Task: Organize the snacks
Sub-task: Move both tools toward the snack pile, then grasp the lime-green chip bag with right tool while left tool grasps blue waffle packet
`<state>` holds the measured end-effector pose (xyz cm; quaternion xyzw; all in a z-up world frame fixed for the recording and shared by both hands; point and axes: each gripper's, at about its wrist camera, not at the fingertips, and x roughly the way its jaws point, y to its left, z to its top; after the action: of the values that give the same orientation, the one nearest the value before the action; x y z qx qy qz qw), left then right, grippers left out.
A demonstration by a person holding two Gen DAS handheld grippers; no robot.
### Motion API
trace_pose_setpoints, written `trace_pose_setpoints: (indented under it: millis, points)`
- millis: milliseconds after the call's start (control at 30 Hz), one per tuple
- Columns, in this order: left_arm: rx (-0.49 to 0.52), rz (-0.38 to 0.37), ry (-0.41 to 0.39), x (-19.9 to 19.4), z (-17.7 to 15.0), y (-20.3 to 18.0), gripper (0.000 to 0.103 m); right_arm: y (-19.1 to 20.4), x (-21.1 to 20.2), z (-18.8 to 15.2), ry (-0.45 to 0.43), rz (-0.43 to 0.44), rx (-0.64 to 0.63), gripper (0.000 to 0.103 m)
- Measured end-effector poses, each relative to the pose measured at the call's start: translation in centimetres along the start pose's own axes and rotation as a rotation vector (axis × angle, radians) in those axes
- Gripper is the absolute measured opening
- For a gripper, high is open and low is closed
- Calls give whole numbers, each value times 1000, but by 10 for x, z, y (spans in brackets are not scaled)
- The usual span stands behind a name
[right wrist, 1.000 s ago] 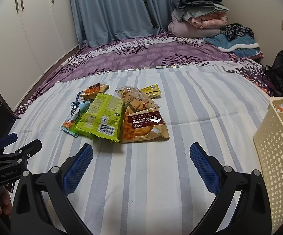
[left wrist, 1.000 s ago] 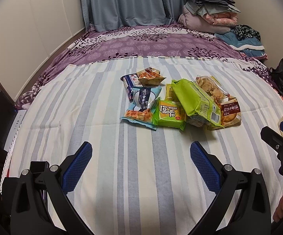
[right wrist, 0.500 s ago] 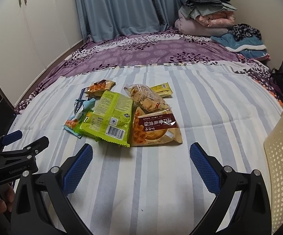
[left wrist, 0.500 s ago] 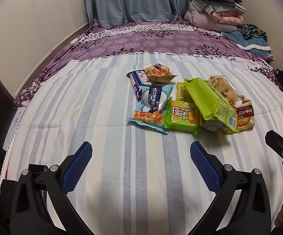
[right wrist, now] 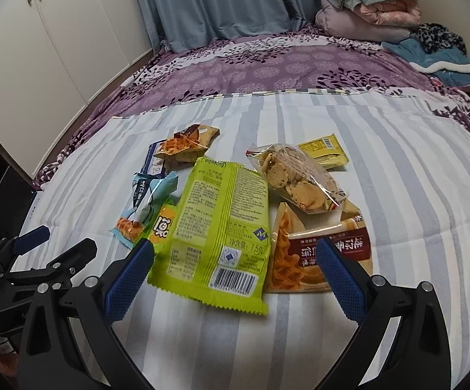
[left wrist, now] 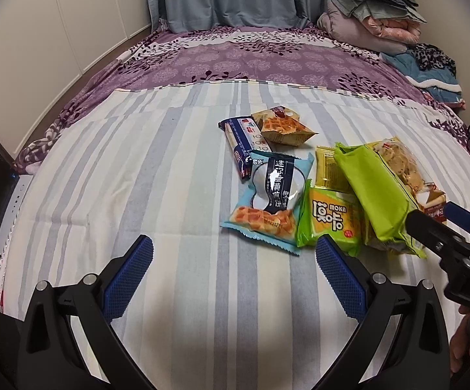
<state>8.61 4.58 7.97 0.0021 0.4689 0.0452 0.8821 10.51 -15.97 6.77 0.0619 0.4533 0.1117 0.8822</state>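
Eight crinkly plastic snack packets point(right wrist: 222, 224) lie heaped on the striped bedsheet point(right wrist: 381, 169) just ahead of the wide-open, empty right gripper point(right wrist: 233, 279) and left gripper point(left wrist: 233, 276), several half-hidden beneath others.

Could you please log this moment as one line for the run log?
phase: approach | left gripper: open, empty | right gripper: open, empty, over large green packet | snack pile: on striped sheet

Snack packets point(right wrist: 222, 224) overlapping mid-bed point(right wrist: 381, 169), folded blankets point(right wrist: 368, 9) behind
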Motion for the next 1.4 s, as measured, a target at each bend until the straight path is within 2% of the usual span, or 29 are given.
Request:
trace_pose_setpoints:
  millis: [433,500,567,867,1200,1300,1367,1400]
  points:
    - [3,20,40,36,11,0,101,11,36,19,25,-13,-56,98]
    - [-1,22,45,40,13,0,101,13,38,21,19,-21,-72,95]
    - [-2,21,46,42,14,0,101,12,42,22,39,9,-69,77]
    - [-11,-20,49,57,25,-3,101,7,23,16,-20,48,-63,69]
    - [1,-62,45,79,31,-12,101,6,10,6,-37,45,-107,68]
    - [14,-93,36,83,33,-16,88,6,13,4,-28,55,-111,68]
    - [19,-102,39,85,35,-18,72,4,15,3,-20,63,-102,71]
    - [22,-105,49,88,36,-18,69,4,16,3,-16,64,-101,71]
